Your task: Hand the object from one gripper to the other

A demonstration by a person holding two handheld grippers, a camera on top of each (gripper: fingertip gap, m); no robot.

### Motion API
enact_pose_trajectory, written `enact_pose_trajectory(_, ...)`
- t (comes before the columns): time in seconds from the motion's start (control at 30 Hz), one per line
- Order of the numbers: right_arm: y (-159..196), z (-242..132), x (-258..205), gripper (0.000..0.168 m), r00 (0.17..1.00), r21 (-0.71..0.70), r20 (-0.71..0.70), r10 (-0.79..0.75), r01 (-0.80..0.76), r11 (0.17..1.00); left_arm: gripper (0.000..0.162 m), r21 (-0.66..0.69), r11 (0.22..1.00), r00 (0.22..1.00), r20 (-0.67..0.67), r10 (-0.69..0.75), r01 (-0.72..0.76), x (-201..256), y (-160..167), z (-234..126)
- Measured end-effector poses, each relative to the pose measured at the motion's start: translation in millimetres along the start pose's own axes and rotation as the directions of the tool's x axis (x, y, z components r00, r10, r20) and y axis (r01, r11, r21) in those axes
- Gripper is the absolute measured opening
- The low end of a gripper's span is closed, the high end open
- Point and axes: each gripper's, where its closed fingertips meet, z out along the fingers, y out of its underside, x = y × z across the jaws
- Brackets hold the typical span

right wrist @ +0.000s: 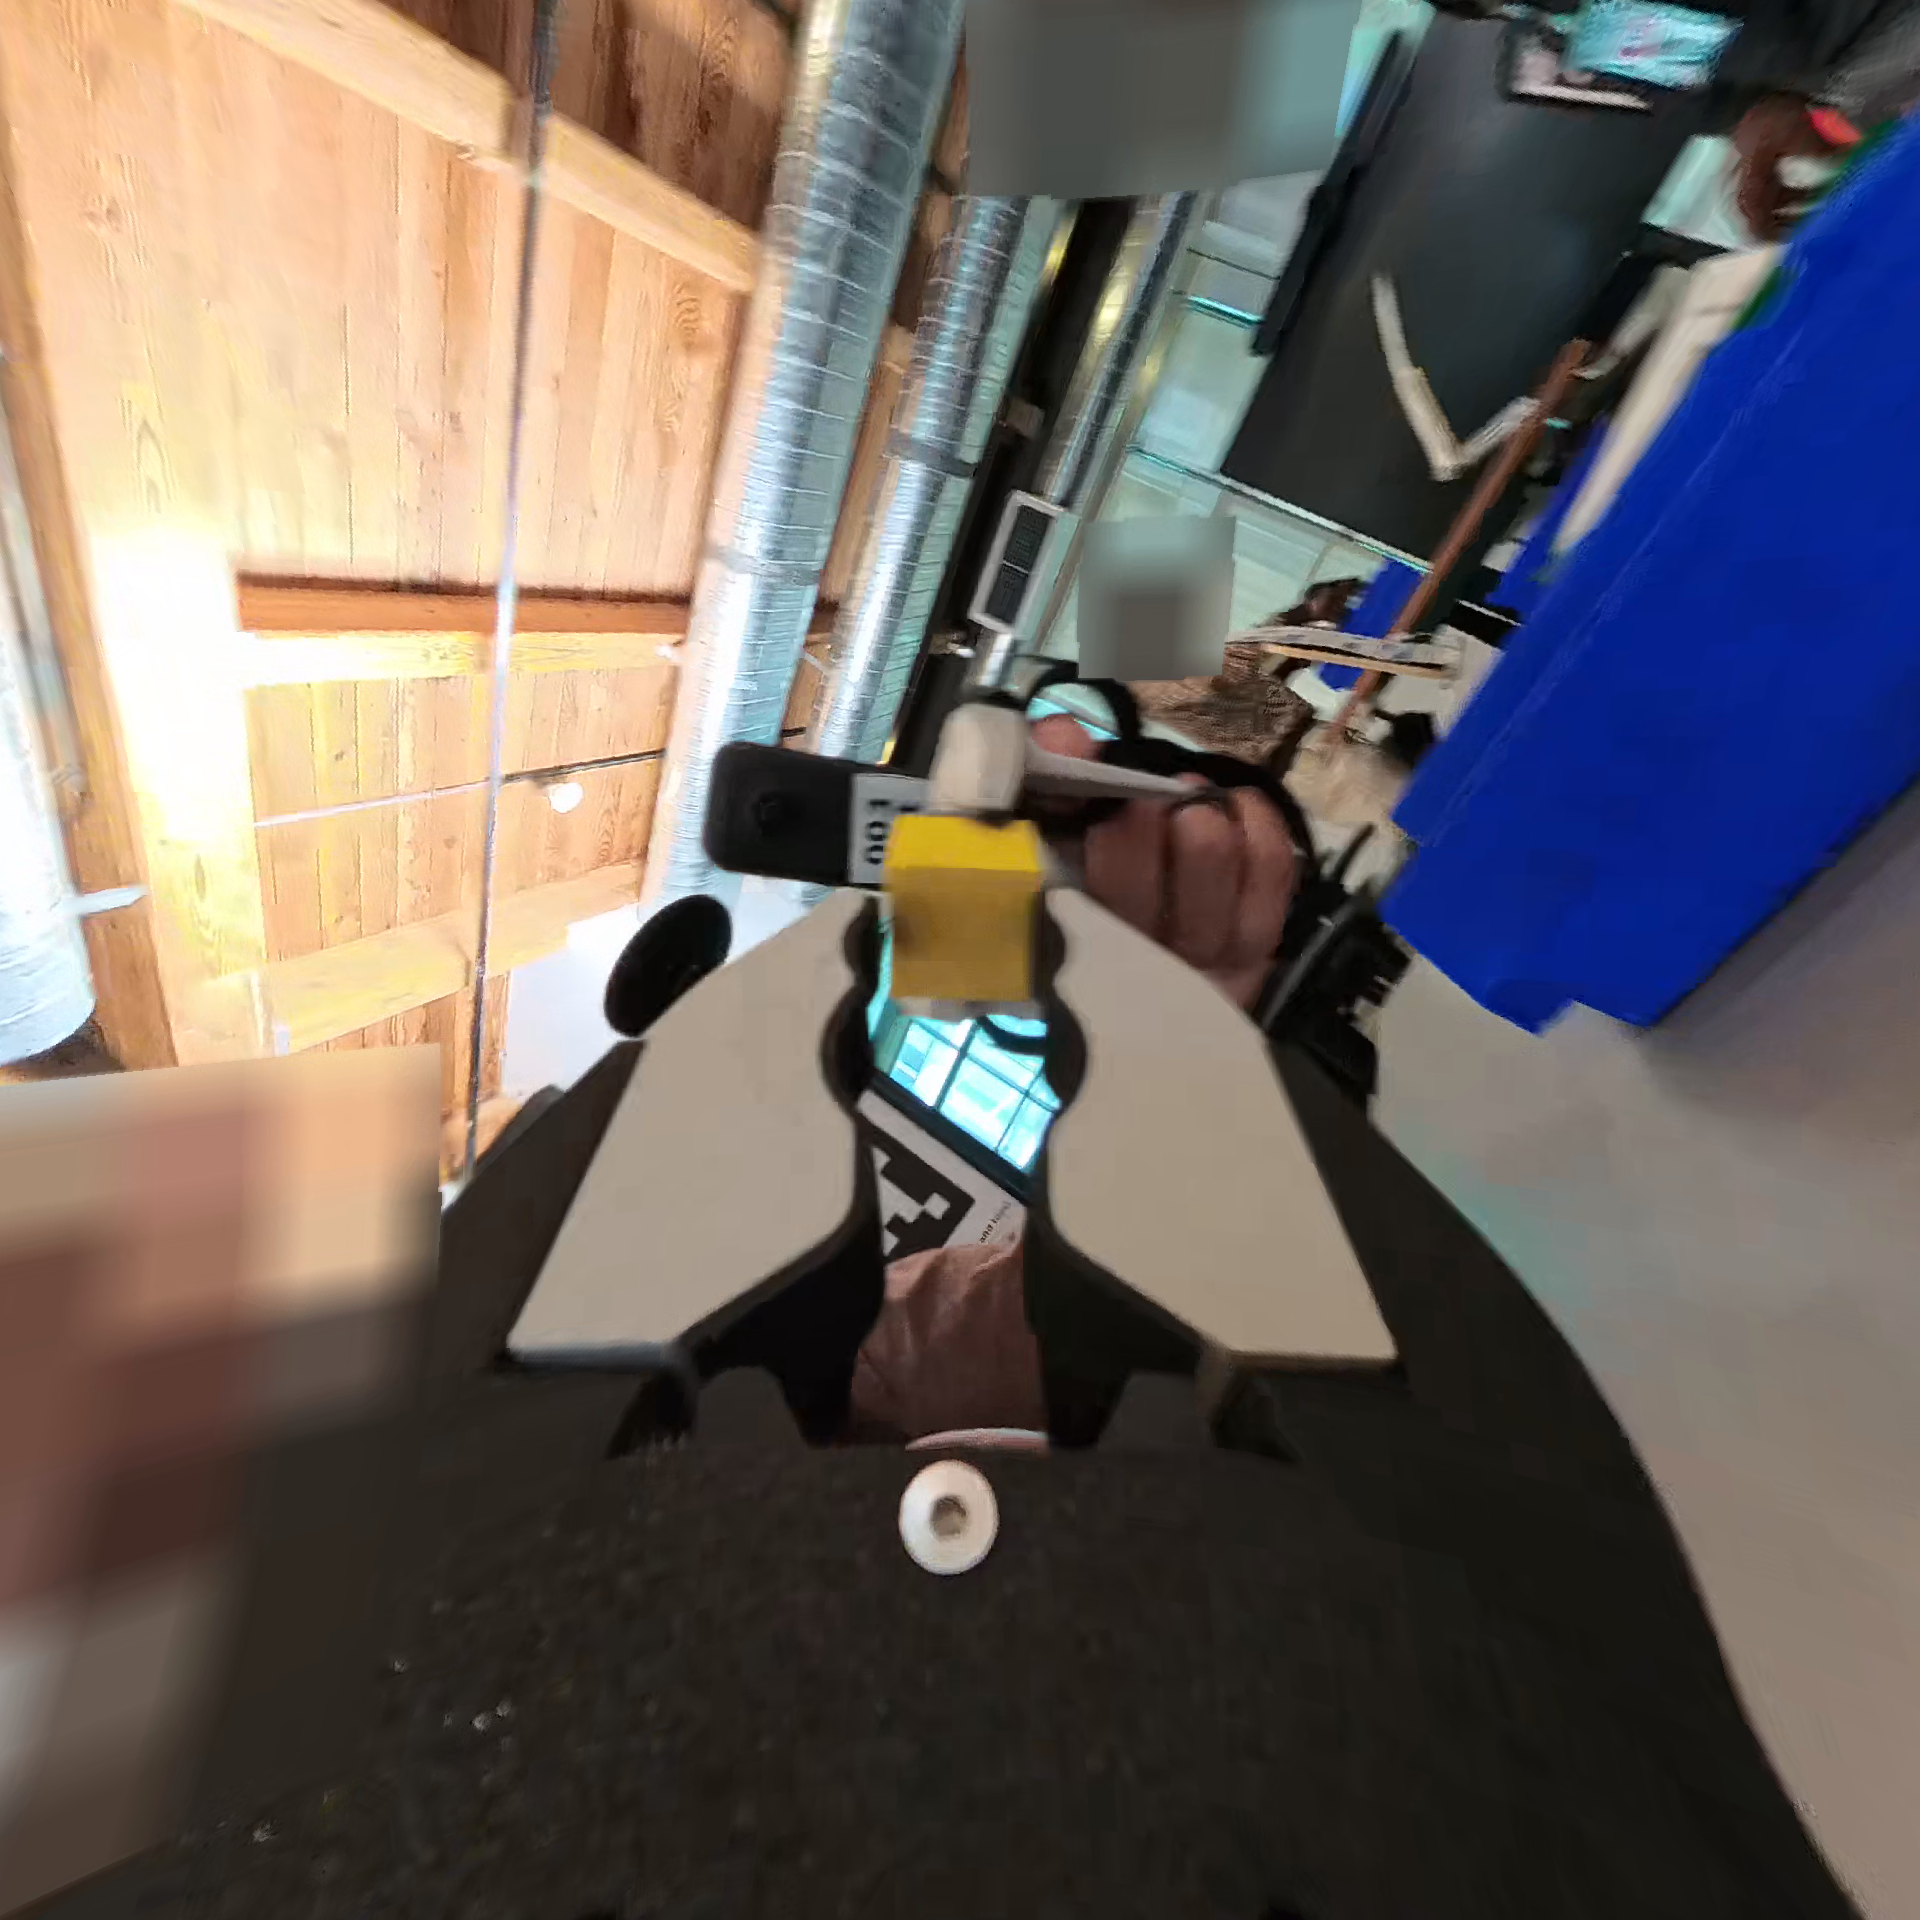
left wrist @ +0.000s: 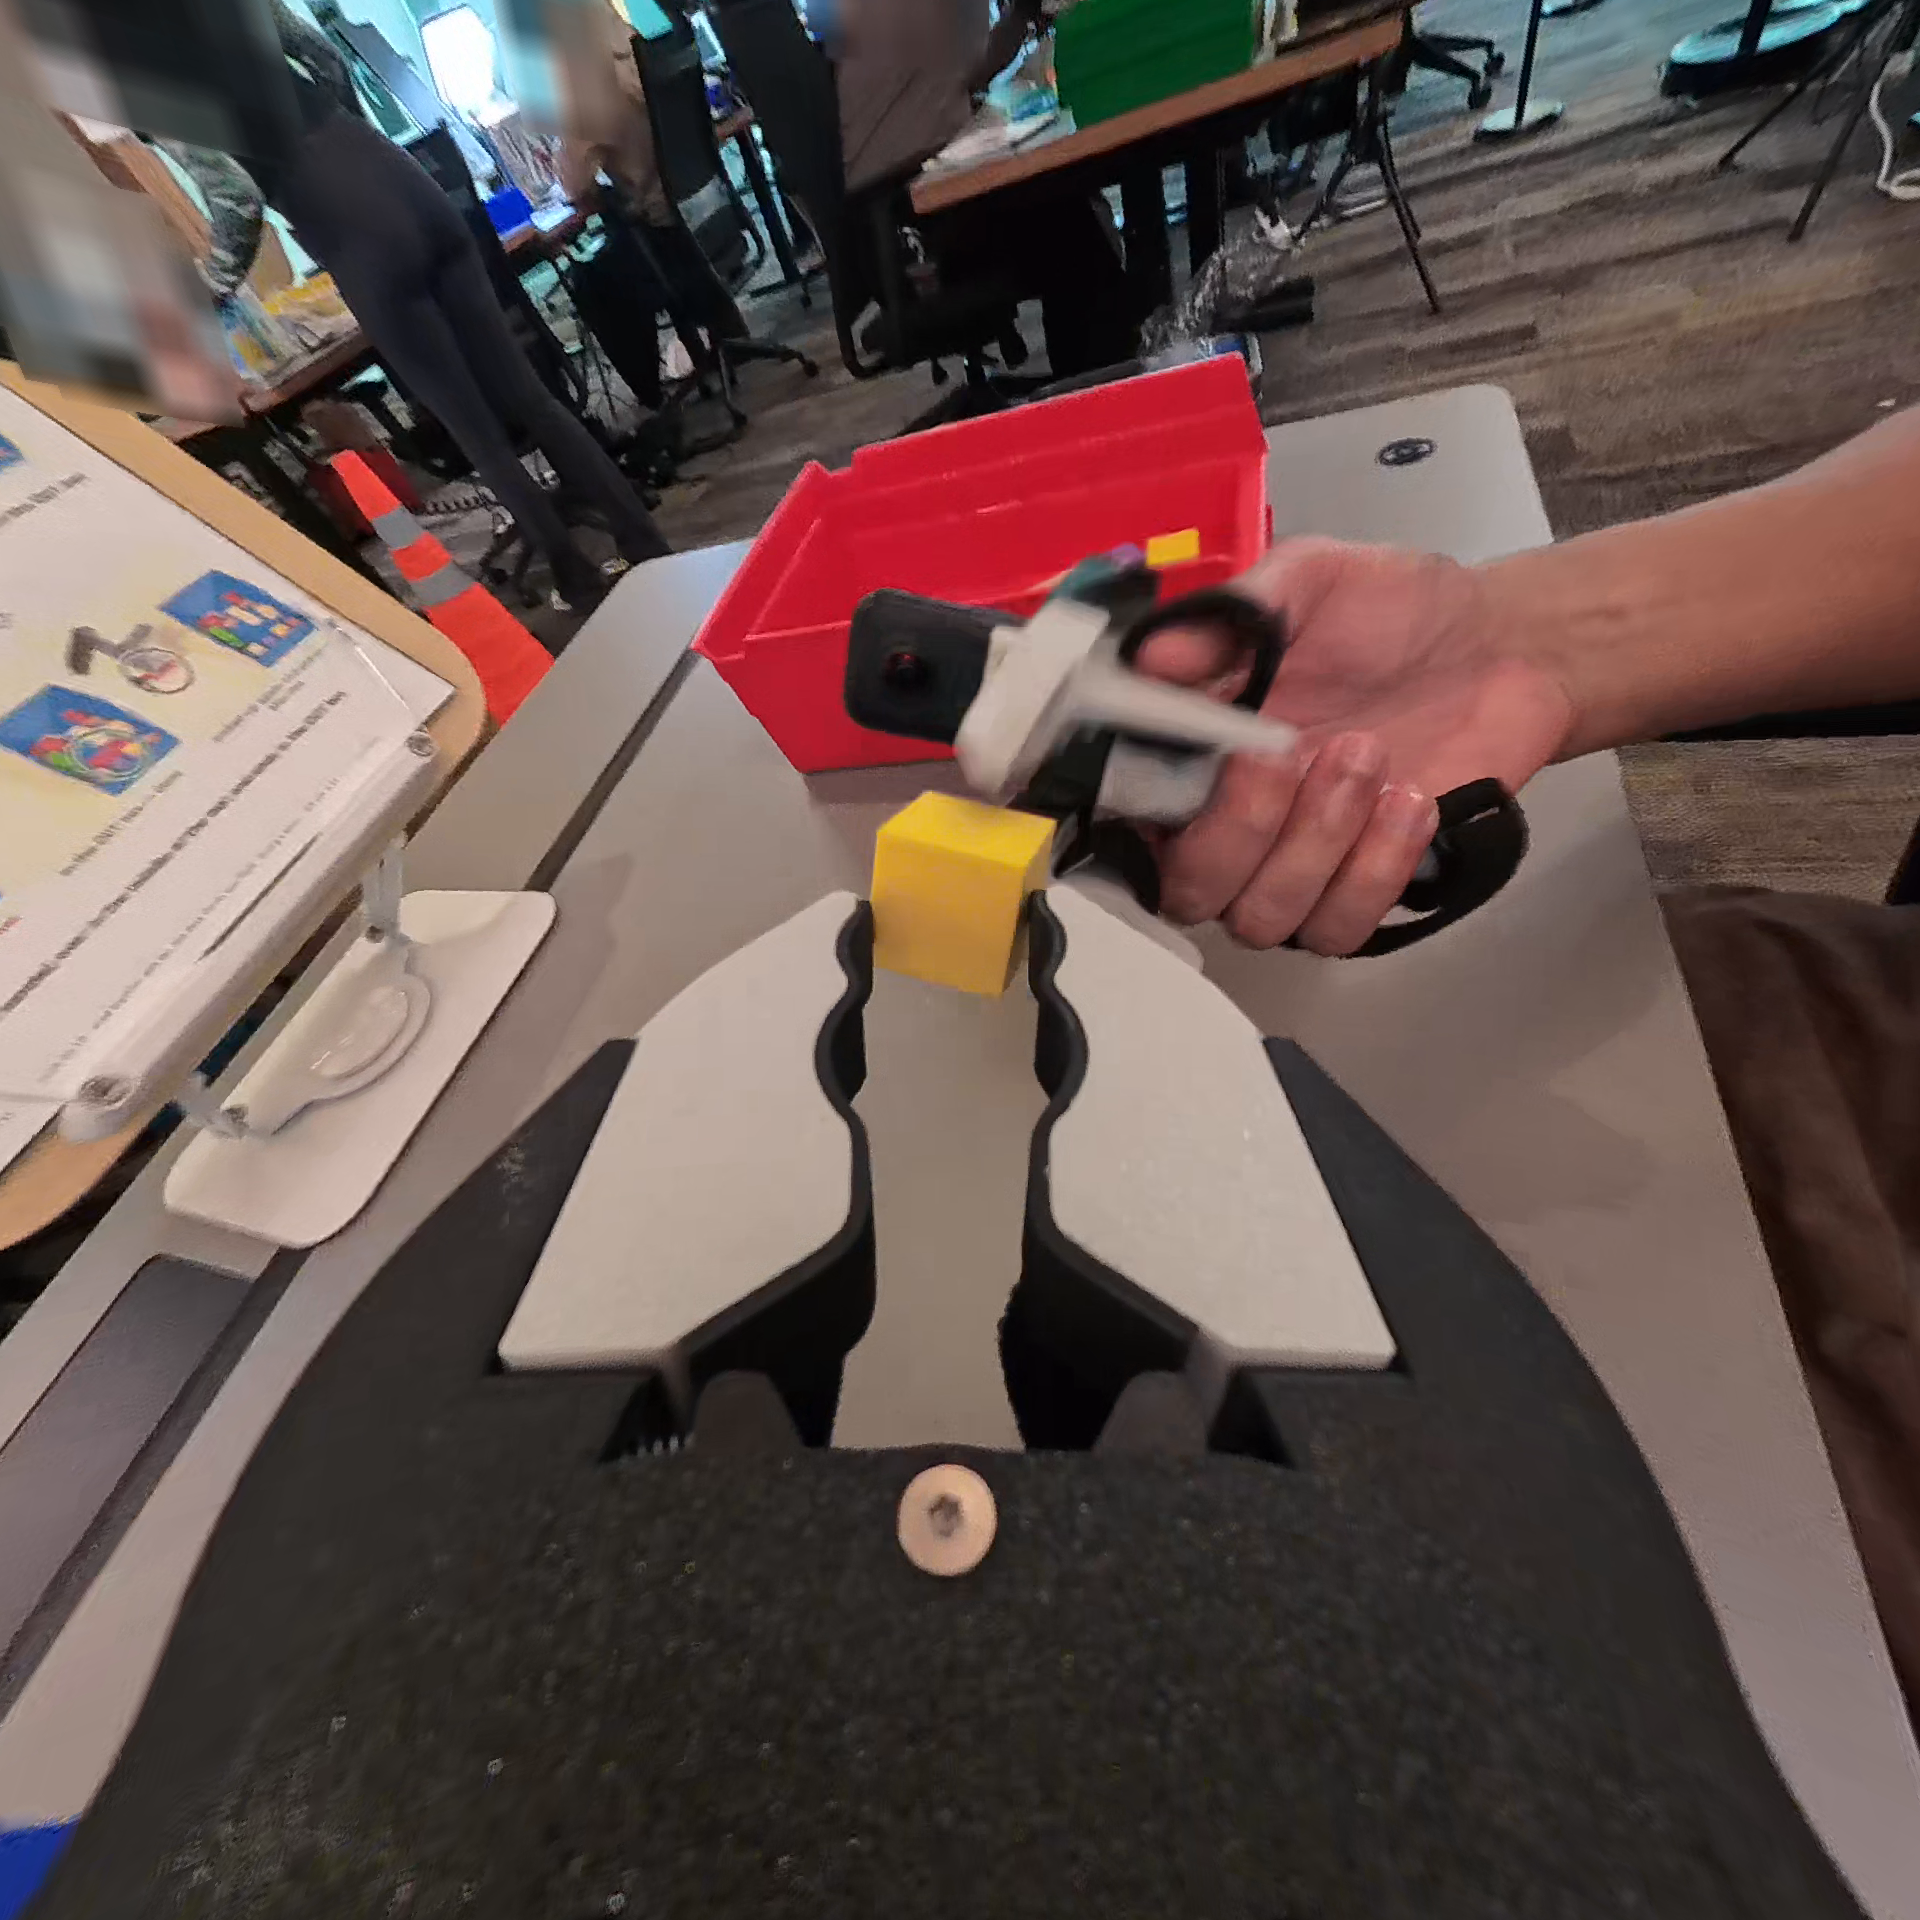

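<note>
The cube (left wrist: 956,888) sits between the fingertips of the left gripper (left wrist: 948,935), above the table (left wrist: 1455,1039); in the right wrist view it also sits between the fingertips of the right gripper (right wrist: 961,935). Behind the cube stands a bin (left wrist: 997,613) on the table, with a small block (left wrist: 1172,547) inside. Left of the bin, a tilted sign on a stand (left wrist: 187,748) rests at the table's edge. A traffic cone (left wrist: 447,582) stands on the floor beyond.
</note>
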Motion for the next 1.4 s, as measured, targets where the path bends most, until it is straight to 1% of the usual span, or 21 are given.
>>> enact_pose_trajectory(0.1,1.0,-9.0,8.0,0.026,0.998,-0.001,0.029,0.064,-0.064,0.998,0.028,-0.020,1.000,1.000,0.011,-0.006,0.006,3.0,6.6,7.1)
enact_pose_trajectory(0.2,3.8,-12.7,14.2,0.026,0.998,-0.023,-0.010,0.060,-0.060,0.998,0.031,-0.040,0.998,0.999,0.009,-0.040,0.040,7.2,13.4,8.5)
enact_pose_trajectory(0.23,3.4,-13.4,14.5,0.026,0.998,-0.028,-0.026,0.055,-0.055,0.998,0.038,-0.041,0.997,0.998,0.012,-0.068,0.069,8.8,14.5,6.5)
enact_pose_trajectory(0.27,2.9,-13.7,12.4,0.026,0.999,-0.035,-0.039,0.038,-0.039,0.999,0.053,-0.032,0.993,0.993,0.019,-0.114,0.115,10.9,14.3,2.5)
enact_pose_trajectory(0.3,3.4,-13.4,9.4,0.026,0.998,-0.053,-0.063,0.007,-0.011,0.999,0.069,-0.009,0.984,0.984,0.026,-0.176,0.176,14.1,13.7,-3.5)
enact_pose_trajectory(0.33,4.4,-12.6,4.4,0.026,0.994,-0.083,-0.093,-0.050,0.042,0.996,0.076,0.029,0.968,0.968,0.030,-0.251,0.250,18.9,14.7,-10.9)
enact_pose_trajectory(0.4,3.9,-10.7,-14.1,0.026,0.966,-0.166,-0.154,-0.209,0.183,0.969,0.077,0.115,0.908,0.912,0.030,-0.409,0.403,31.8,26.4,-24.6)
enact_pose_trajectory(0.47,-5.4,-12.2,-46.7,0.026,0.899,-0.236,-0.202,-0.389,0.341,0.910,0.075,0.087,0.856,0.854,0.065,-0.516,0.510,49.7,53.6,-30.7)
enact_pose_trajectory(0.53,-21.7,-22.8,-89.9,0.026,0.786,-0.283,-0.257,-0.562,0.495,0.822,0.076,0.065,0.809,0.804,0.091,-0.588,0.585,73.5,76.3,-35.7)
enact_pose_trajectory(0.57,-32.0,-34.7,-109.0,0.026,0.698,-0.313,-0.317,-0.642,0.562,0.766,0.072,0.063,0.789,0.783,0.096,-0.615,0.612,85.1,83.4,-38.4)
enact_pose_trajectory(0.6,-45.1,-53.4,-123.6,0.026,0.572,-0.358,-0.410,-0.711,0.616,0.702,0.071,0.066,0.774,0.767,0.105,-0.633,0.630,94.6,89.0,-40.8)
enact_pose_trajectory(0.63,-60.9,-79.0,-135.2,0.026,0.408,-0.416,-0.516,-0.753,0.649,0.637,0.071,0.066,0.766,0.759,0.111,-0.642,0.639,102.8,92.3,-42.5)
enact_pose_trajectory(0.7,-90.3,-143.5,-153.8,0.026,0.062,-0.542,-0.679,-0.732,0.630,0.556,0.070,0.061,0.784,0.774,0.130,-0.620,0.618,111.8,92.5,-44.0)
enact_pose_trajectory(0.73,-98.6,-175.9,-159.5,0.026,-0.053,-0.585,-0.721,-0.691,0.582,0.565,0.069,0.047,0.806,0.795,0.140,-0.590,0.590,113.8,91.4,-43.0)
enact_pose_trajectory(0.8,-106.7,-236.6,-158.2,0.026,-0.185,-0.602,-0.784,-0.593,0.461,0.652,0.068,0.015,0.849,0.836,0.166,-0.524,0.529,114.7,90.6,-39.0)
enact_pose_trajectory(0.9,-108.2,-295.7,-135.8,0.026,-0.214,-0.535,-0.845,-0.491,0.321,0.781,0.068,0.000,0.851,0.842,0.139,-0.521,0.526,120.6,91.0,-30.1)
enact_pose_trajectory(0.97,-112.3,-308.7,-117.5,0.026,-0.174,-0.489,-0.873,-0.456,0.300,0.819,0.068,-0.010,0.831,0.827,0.103,-0.552,0.556,125.6,93.0,-25.4)
enact_pose_trajectory(1.0,-115.3,-308.0,-107.3,0.026,-0.140,-0.472,-0.881,-0.451,0.308,0.826,0.068,-0.018,0.825,0.822,0.095,-0.561,0.565,126.8,94.6,-24.2)
enact_pose_trajectory(1.07,-120.8,-310.1,-82.6,0.026,-0.130,-0.455,-0.890,-0.437,0.288,0.843,0.069,-0.027,0.824,0.822,0.096,-0.562,0.566,126.6,97.3,-23.8)
enact_pose_trajectory(1.17,-113.3,-311.5,-35.6,0.026,-0.123,-0.477,-0.878,-0.462,0.151,0.866,0.069,-0.024,0.825,0.822,0.100,-0.560,0.565,124.8,97.8,-26.5)
enact_pose_trajectory(1.4,-96.7,-332.5,34.7,0.026,-0.216,-0.515,-0.817,-0.534,-0.140,0.846,0.069,-0.039,0.837,0.835,0.110,-0.539,0.545,123.4,100.4,-31.3)
